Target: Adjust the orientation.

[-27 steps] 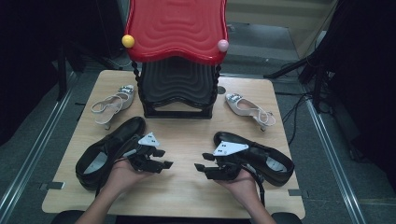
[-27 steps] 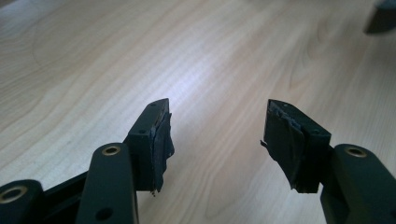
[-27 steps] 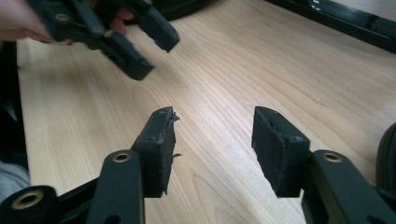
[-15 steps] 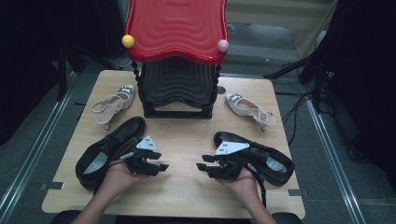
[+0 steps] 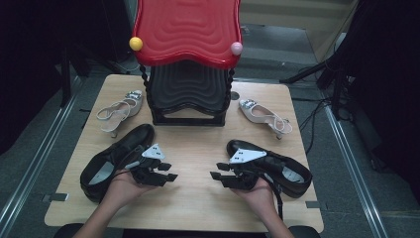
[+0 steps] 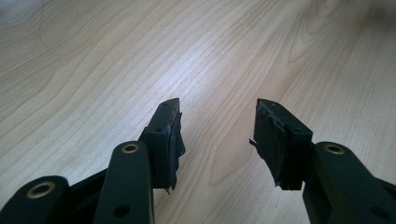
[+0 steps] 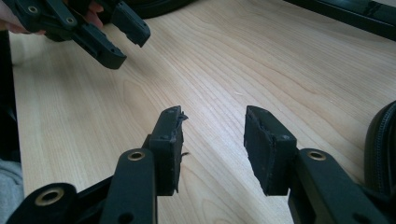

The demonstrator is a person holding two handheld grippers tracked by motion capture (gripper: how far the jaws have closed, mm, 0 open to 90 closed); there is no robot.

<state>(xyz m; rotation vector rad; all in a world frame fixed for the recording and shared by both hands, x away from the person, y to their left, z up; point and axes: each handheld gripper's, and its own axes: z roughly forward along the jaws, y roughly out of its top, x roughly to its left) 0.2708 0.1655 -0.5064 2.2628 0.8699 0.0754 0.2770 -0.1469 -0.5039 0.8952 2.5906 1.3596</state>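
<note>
No writing, label, brand, number or sign can be read anywhere in these views. The insole of the right black shoe (image 5: 292,174) carries a pale patch that may be a printed mark, but it is too small and blurred to make out.

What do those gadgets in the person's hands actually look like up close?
Each is a black hand-held tool. The left claw and right claw both carry a grey three-cornered plate on top, dotted with small dark marks. Two black fingers bear worn, frayed dark pads and brass-coloured pivot rings. A black cable trails from the right one.
</note>
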